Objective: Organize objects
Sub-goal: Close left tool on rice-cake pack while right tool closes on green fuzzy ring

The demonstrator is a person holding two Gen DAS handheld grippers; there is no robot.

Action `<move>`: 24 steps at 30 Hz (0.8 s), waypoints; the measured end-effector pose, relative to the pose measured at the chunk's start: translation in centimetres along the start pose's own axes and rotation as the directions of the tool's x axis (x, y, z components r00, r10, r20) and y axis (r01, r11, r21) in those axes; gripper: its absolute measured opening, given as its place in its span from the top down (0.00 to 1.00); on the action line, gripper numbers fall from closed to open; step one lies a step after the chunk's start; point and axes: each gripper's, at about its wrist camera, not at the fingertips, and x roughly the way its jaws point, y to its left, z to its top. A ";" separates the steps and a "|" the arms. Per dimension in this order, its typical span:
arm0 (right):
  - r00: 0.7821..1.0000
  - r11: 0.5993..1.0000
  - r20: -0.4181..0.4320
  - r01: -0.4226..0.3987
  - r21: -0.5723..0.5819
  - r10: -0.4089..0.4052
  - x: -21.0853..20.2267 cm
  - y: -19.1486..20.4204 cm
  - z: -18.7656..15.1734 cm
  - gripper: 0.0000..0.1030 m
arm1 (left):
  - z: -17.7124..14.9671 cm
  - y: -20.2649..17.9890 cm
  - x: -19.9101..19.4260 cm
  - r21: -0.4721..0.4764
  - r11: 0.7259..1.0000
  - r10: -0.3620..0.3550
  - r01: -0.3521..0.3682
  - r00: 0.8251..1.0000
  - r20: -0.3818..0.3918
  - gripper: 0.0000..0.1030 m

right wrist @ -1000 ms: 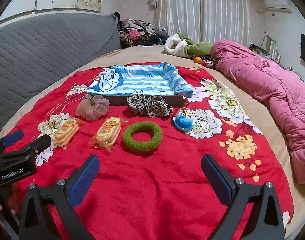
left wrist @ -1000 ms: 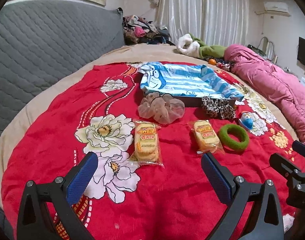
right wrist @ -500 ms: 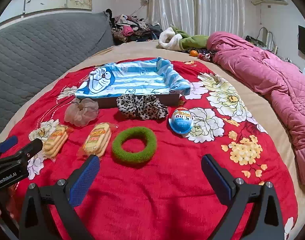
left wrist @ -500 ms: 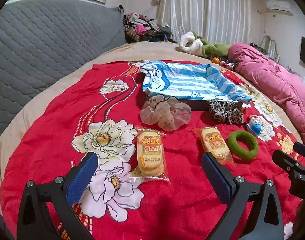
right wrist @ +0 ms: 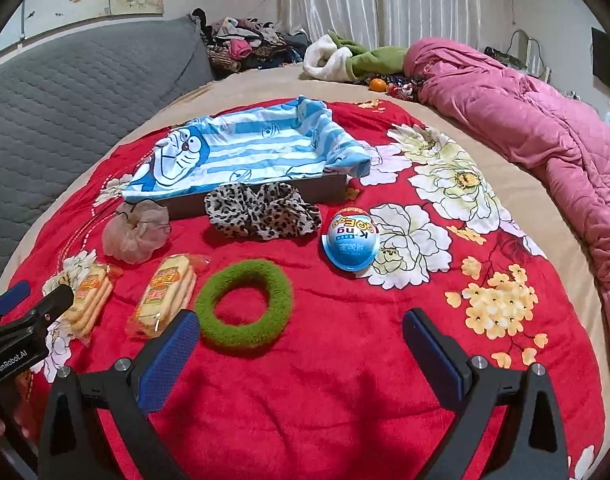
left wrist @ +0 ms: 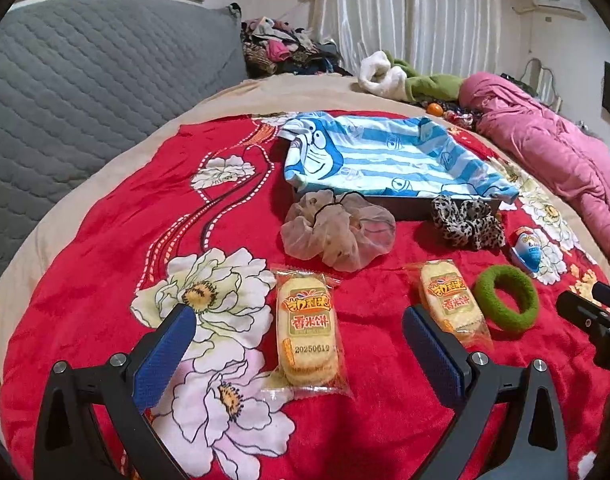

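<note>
Your left gripper [left wrist: 299,346] hangs spread wide and empty over the nearer rice cracker packet [left wrist: 307,334]; its right finger [left wrist: 433,354] cuts off the second packet [left wrist: 451,300]. Your right gripper [right wrist: 301,346] gapes empty too, its left finger [right wrist: 167,358] just beside the green ring [right wrist: 244,303]. A striped towel [right wrist: 241,150] hides the tray's [right wrist: 261,198] inside.

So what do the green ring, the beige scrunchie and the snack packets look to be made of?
Green ring: fuzzy, matte fabric, probably terry or fleece; the nap shows. Beige scrunchie: sheer gauzy cloth, see-through in its folds, around a dark elastic. Snack packets: clear glossy plastic film with crimped ends, over pale crackers.
</note>
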 end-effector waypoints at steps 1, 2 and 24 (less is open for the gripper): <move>1.000 1.000 -0.003 0.002 0.000 -0.002 0.2 0.0 0.0 0.01 | 0.1 0.0 0.3 0.002 1.000 0.001 -0.001 1.000 0.000 0.00; 1.000 1.000 -0.009 0.000 0.002 0.000 0.5 -0.1 0.1 0.01 | 0.2 0.1 0.5 0.003 1.000 0.003 -0.003 1.000 0.001 0.00; 0.991 0.999 -0.133 0.027 -0.020 -0.029 7.2 0.8 1.2 0.21 | 0.5 0.5 6.6 -0.005 0.996 0.088 -0.089 0.991 -0.098 0.06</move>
